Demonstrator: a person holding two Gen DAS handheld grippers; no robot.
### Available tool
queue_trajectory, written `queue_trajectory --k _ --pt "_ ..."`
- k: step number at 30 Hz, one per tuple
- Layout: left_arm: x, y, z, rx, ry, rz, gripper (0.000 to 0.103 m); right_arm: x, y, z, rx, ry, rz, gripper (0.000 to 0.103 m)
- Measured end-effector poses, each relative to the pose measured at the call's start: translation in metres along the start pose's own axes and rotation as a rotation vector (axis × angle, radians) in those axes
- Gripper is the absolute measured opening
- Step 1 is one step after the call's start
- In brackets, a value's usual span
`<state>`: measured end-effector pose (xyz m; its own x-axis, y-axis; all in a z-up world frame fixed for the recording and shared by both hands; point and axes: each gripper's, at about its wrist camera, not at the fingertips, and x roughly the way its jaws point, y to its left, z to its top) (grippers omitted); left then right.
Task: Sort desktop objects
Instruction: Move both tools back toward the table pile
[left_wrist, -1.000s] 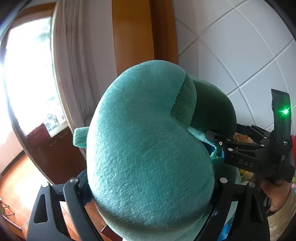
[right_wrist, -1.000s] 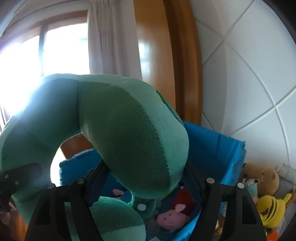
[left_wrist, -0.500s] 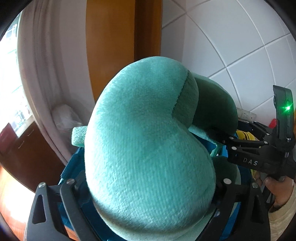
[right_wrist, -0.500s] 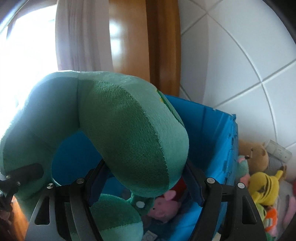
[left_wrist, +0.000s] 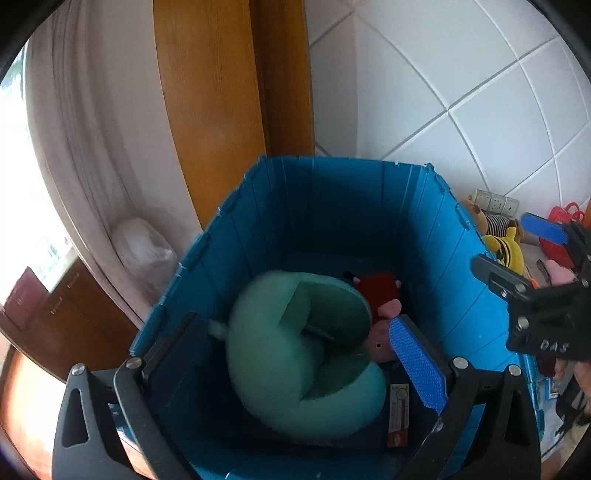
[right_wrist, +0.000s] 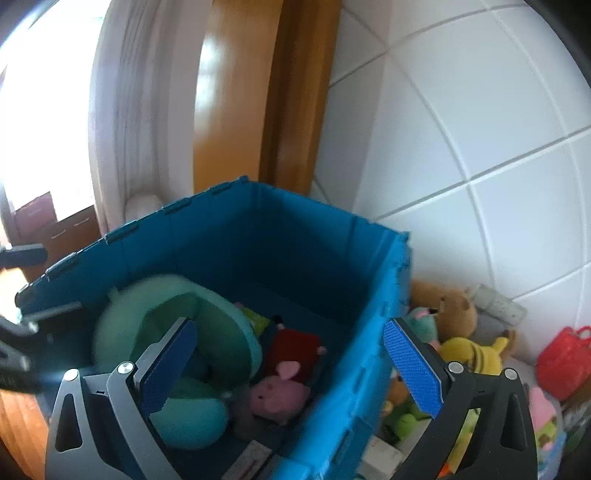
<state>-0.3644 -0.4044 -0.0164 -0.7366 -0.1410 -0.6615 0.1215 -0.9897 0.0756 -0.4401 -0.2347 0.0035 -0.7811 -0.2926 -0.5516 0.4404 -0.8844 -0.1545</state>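
A blue bin (left_wrist: 436, 236) holds a green neck pillow (left_wrist: 288, 354) and plush toys.

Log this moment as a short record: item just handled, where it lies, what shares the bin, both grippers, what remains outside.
item: green neck pillow
place: inside the blue bin, released
also in bin: pink pig plush beside the pillow
left gripper: jaws just opened, nothing between the pads, above the bin
right gripper: jaws just opened, empty, over the bin's edge
outside bin: brown bear plush, yellow plush, red basket by the tiled wall
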Motion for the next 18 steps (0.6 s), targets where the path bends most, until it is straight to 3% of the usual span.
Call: queue_trajectory --k 7,18 --pt "-0.02 -0.009 0.005 0.031 -0.035 -0.002 0.102 -0.06 -0.012 -0.02 0.059 -0.019 -0.068 0.103" --pt "-0.064 -0.076 -0.017 0.094 -0.098 -0.113 0.102 -0.137 -0.048 -0.067 0.1 -0.046 -0.214 0.103"
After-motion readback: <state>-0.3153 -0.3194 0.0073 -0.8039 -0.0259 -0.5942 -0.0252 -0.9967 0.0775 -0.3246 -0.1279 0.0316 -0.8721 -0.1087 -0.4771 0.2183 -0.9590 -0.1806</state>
